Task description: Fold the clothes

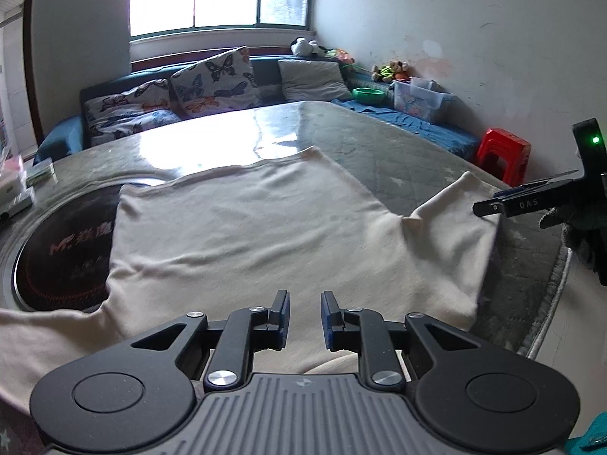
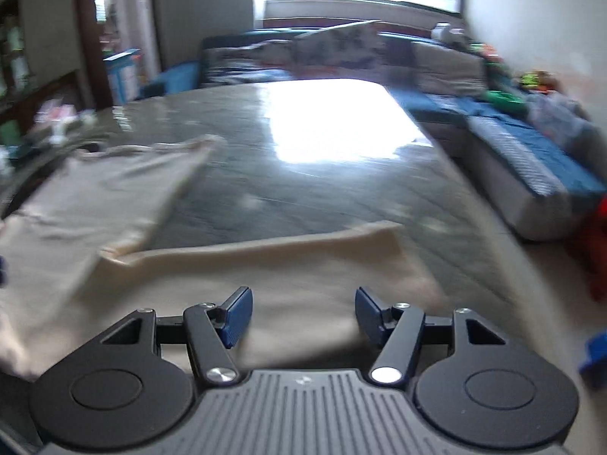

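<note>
A cream T-shirt (image 1: 242, 235) lies spread flat on the glossy table (image 1: 379, 140), back hem far, sleeves out to both sides. My left gripper (image 1: 305, 313) is open and empty, just above the shirt's near edge. My right gripper (image 2: 303, 309) is open and empty above the right sleeve (image 2: 303, 265); the right wrist view is blurred. The right gripper's fingers (image 1: 508, 203) show at the right edge of the left wrist view, at the sleeve's outer end (image 1: 466, 204).
A round black induction hob (image 1: 64, 258) is set into the table at left, partly under the shirt. Small boxes (image 1: 15, 189) sit at the table's left edge. A sofa with cushions (image 1: 212, 79), a plastic bin (image 1: 421, 100) and a red stool (image 1: 504, 155) stand beyond.
</note>
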Motion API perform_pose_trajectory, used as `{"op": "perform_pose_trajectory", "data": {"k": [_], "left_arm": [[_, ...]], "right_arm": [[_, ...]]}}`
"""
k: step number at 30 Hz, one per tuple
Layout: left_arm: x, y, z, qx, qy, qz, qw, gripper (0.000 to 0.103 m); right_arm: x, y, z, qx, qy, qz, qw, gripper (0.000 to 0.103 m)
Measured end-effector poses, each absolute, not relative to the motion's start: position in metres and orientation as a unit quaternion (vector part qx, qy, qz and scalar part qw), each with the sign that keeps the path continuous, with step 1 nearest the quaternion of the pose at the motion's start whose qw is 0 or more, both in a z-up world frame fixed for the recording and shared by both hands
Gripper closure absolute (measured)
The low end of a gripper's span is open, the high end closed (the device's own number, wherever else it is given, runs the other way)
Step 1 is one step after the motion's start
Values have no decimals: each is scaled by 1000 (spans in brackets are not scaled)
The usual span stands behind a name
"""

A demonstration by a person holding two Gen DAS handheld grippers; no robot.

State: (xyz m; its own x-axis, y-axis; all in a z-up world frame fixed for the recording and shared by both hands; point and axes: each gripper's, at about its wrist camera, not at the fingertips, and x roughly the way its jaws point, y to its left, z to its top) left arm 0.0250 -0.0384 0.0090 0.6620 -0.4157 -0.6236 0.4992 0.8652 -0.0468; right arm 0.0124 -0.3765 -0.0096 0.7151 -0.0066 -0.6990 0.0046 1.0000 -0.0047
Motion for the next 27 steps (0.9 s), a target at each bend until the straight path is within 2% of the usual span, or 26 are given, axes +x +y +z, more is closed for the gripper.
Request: {"op": "perform_pose_trajectory", "data": {"k": [1, 4, 8, 13, 14, 22, 27], "left_arm": [[25, -41, 9, 66, 325, -254, 909, 77], [26, -49, 9, 71, 325, -259, 907, 76], [26, -57, 7, 75, 327, -265, 904, 76], [28, -66, 8, 76, 330, -269, 902, 76], [27, -68, 8, 77, 330, -270, 901, 76], [26, -95, 7, 86, 326, -299, 893, 76], [30, -111, -6, 94, 338, -309, 884, 76]], "right_arm": [[10, -384, -10, 3, 374, -19, 927, 41], [5, -405, -10, 33, 365, -64, 928, 42], [5, -412, -12, 55, 357, -79, 929, 50], [4, -418, -14, 79, 347, -91, 930, 79], [4, -419, -15, 84, 345, -93, 930, 92], [-13, -422, 9, 101, 291, -97, 946, 95], [-19, -423, 1, 108, 302, -98, 942, 95]]}}
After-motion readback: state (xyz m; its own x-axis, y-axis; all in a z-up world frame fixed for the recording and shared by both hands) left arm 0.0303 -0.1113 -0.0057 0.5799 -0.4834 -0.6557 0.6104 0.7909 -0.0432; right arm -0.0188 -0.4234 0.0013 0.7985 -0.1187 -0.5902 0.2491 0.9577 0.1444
